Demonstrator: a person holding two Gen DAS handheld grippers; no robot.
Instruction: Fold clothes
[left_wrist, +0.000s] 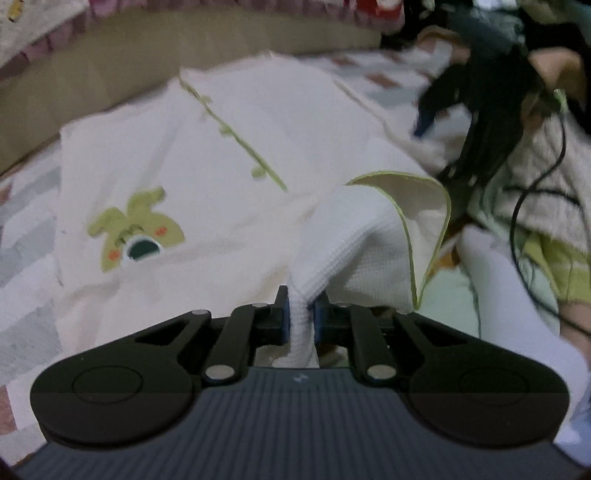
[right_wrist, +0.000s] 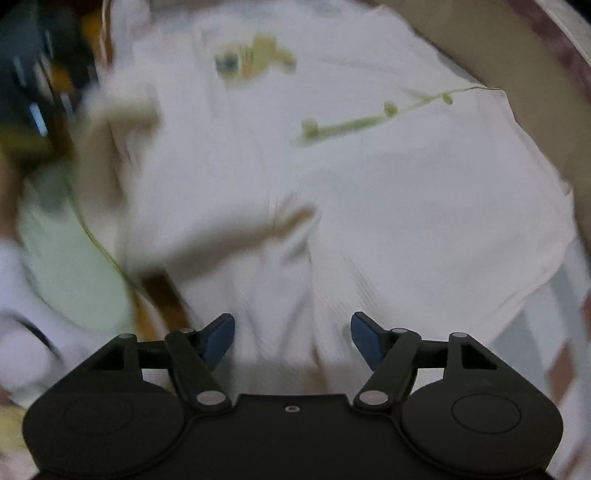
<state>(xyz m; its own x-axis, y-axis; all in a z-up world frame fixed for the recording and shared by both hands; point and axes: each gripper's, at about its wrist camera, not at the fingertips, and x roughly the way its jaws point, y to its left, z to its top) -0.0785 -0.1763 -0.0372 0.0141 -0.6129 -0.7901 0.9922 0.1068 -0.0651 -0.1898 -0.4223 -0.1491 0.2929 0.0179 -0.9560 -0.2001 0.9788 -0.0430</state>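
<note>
Pinching garment (left_wrist: 207, 155), left tongs (left_wrist: 301, 314); right tongs (right_wrist: 291, 332) agape.

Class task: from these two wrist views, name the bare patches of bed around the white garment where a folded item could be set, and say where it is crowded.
Free: patterned bedspread left of the white garment, and the strip behind it. Crowded: right side, with the right gripper, cable and person's sock.

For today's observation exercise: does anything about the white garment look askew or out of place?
Yes. One green-trimmed corner of the white garment is flipped over, pinched up by the left tool, exposing its underside.
</note>
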